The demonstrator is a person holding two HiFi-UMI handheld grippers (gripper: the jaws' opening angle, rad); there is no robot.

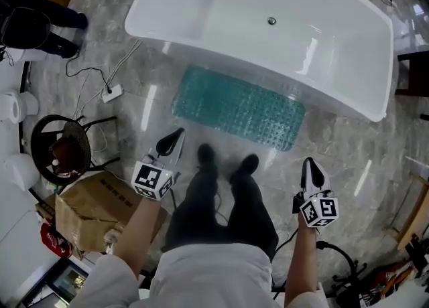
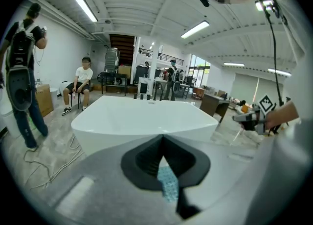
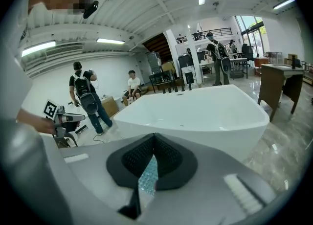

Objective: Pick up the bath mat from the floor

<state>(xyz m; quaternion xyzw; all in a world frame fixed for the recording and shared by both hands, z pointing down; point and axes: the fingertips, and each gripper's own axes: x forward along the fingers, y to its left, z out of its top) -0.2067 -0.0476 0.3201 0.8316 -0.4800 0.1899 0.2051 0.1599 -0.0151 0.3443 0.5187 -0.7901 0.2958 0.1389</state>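
Note:
A teal bath mat with a bubbled surface lies flat on the grey marble floor, along the near side of the white bathtub. My left gripper is held near the mat's near left corner, shut and empty. My right gripper is off the mat's near right corner, also shut with nothing in it. In the left gripper view a sliver of the mat shows below the closed jaws; the right gripper view shows the mat the same way. The person's shoes stand just short of the mat.
A cardboard box and a round black stool sit at the left. Cables and a white power strip lie on the floor left of the tub. A person stands at the left and another sits behind.

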